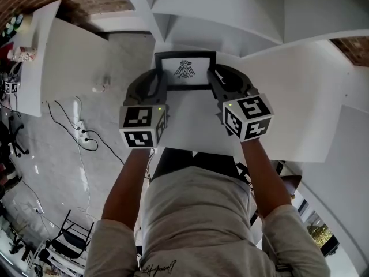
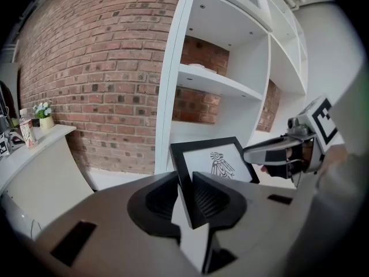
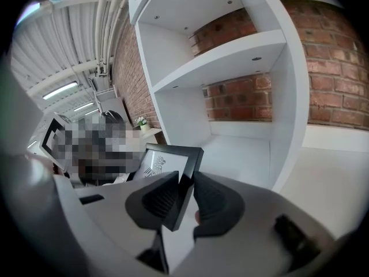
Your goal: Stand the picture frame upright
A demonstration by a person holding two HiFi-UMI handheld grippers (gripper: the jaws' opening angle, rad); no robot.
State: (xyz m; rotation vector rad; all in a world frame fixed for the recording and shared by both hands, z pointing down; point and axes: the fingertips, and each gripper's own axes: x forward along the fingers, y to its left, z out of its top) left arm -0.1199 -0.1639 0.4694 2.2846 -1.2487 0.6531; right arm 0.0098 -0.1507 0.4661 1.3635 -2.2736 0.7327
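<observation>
frame pinched at both side edges, in front of the shelves

head view: the picture frame (image 1: 185, 71) sits between the two grippers over the far part of the white worktop (image 1: 190, 128), its printed face turned toward the person. the left gripper (image 1: 160, 78) is on its left edge and the right gripper (image 1: 212, 77) on its right edge. just beyond the frame's top edge rises the white shelf unit (image 1: 219, 16) – little room that way, bare worktop nearer the person. whether the bottom edge touches the worktop cannot be told.

left gripper view: the jaws stand partly apart, both pads pressed on the frame's black left border (image 2: 183, 178). the frame's face (image 2: 216, 163) leans back. the right gripper (image 2: 271, 153) shows at the opposite edge. open shelf bays (image 2: 213, 79) lie behind, with a brick wall (image 2: 98, 68) to the left.

right gripper view: the jaws pinch the frame's right border (image 3: 185, 183) – one pad on the face side, one on the back. an empty shelf bay (image 3: 236, 149) lies beyond.
</observation>
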